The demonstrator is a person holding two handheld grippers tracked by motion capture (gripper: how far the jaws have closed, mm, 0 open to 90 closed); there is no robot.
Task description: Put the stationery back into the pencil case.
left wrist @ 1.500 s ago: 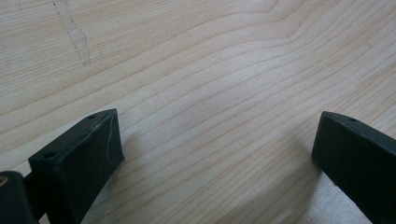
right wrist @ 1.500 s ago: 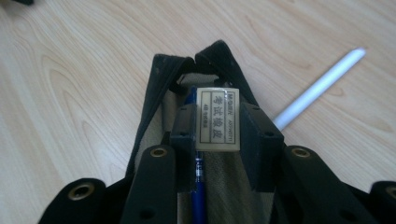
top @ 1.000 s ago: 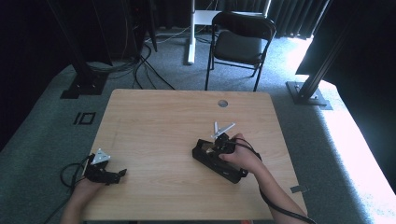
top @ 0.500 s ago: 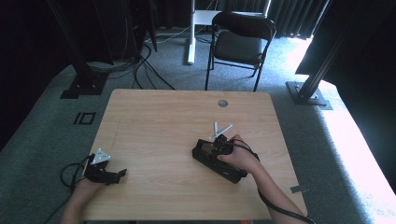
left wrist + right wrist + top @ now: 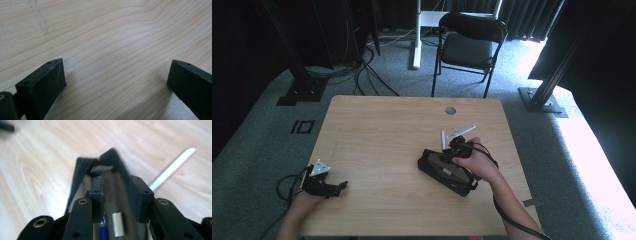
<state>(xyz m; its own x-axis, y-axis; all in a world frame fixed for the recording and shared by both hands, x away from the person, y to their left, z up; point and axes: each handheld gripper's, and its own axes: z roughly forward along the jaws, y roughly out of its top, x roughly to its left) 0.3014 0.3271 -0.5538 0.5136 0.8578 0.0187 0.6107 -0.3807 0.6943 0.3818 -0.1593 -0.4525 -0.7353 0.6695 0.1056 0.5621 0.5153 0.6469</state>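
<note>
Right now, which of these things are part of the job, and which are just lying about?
In the job: black pouch, pens inside it, right gripper over it, white pens beside it.

Lying about: left gripper, idle and open; folding chair; floor cables.

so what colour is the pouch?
Black outside, tan lining; the pouch shows best in the high view.

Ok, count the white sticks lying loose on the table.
2. One white stick lies just beyond the black pouch, pointing away from the person. The other stick lies slanted, just right of it. More may be hidden inside the pouch.
</note>
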